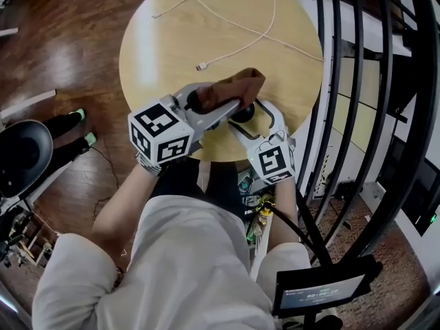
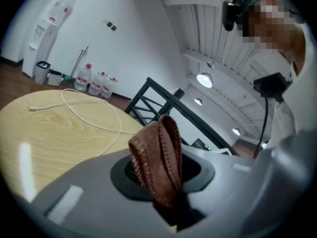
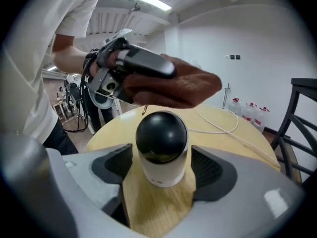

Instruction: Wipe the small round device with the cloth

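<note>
**Cloth held over the device, right jaws wide around it**

The device (image 3: 161,143), a black dome on a white base, stands upright on the round wooden worktop (image 1: 165,53), near the edge closest to the person. A faint mark on its white base is too small to read.

The right gripper (image 3: 159,170) has its jaws apart with the device between them; a gap shows on each side, so the pads do not press on it.

The left gripper (image 1: 230,105) has its jaws clamped on a folded brown cloth (image 1: 237,88), which hangs just above the dome.

Each gripper carries a cube with black-and-white square markers.

A white cable (image 1: 234,26) loops across the far half of the worktop. The small screen (image 1: 313,295) at the bottom of the head view shows print that is illegible.
</note>
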`<state>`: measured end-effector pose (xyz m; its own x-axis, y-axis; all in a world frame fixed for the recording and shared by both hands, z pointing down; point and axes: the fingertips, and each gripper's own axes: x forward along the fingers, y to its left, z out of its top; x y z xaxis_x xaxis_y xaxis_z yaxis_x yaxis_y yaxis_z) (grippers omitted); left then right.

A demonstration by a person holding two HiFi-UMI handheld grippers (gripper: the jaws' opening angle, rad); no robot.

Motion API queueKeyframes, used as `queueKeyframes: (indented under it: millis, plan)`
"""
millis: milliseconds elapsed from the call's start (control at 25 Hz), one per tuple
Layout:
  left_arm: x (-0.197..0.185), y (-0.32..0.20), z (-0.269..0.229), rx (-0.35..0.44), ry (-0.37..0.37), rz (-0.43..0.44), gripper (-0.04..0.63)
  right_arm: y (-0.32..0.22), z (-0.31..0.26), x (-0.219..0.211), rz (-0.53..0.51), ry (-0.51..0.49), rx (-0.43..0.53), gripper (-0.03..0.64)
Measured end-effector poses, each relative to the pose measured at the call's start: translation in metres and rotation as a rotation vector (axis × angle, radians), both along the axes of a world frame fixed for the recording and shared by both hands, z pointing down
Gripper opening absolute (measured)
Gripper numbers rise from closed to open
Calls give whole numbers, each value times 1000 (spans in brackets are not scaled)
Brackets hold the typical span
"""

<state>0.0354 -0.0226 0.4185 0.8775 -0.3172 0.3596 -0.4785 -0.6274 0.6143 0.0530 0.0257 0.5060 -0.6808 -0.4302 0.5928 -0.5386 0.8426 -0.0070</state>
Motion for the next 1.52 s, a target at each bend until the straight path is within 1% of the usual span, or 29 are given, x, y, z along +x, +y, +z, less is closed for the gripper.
queueKeyframes:
  millis: [80,160,400,480,640,800,880,960,1000,1120,1200,1280,1360,1520]
  plan:
    - [12,10,-2,39,-30,49,114,-4,2,-1,-19,10,6,369]
    - [21,16,5,78,-84,87,114,-7,2,-2,-22,10,11,335]
    - [27,20,18,250,-230,165,114,-10,4,-1,49,-2,19,330]
    - [27,17,19,276,-257,162,114,-10,5,0,73,4,18,328]
    - [23,10,21,300,-272,123,112,-10,8,2,118,8,1,326]
    - [23,6,22,346,-289,115,110,-11,7,3,153,-2,18,321]
    - [20,2,24,356,-307,92,110,-11,8,2,168,-15,15,319]
    - [14,-3,27,351,-312,58,110,-11,8,0,183,-22,12,318]
    - [11,-5,29,335,-301,45,110,-11,8,0,188,-23,11,316]
    - [7,-12,35,282,-266,9,110,-12,8,1,196,-23,15,315]
    - [3,-19,43,244,-263,-26,109,-12,8,2,193,-23,16,314]
    - [-1,-23,54,190,-257,-45,109,-12,8,3,189,-25,16,314]
    - [-1,-24,65,148,-251,-40,107,-10,7,4,190,-29,15,314]
    - [5,-29,79,117,-259,-6,106,-11,5,5,201,-39,19,314]
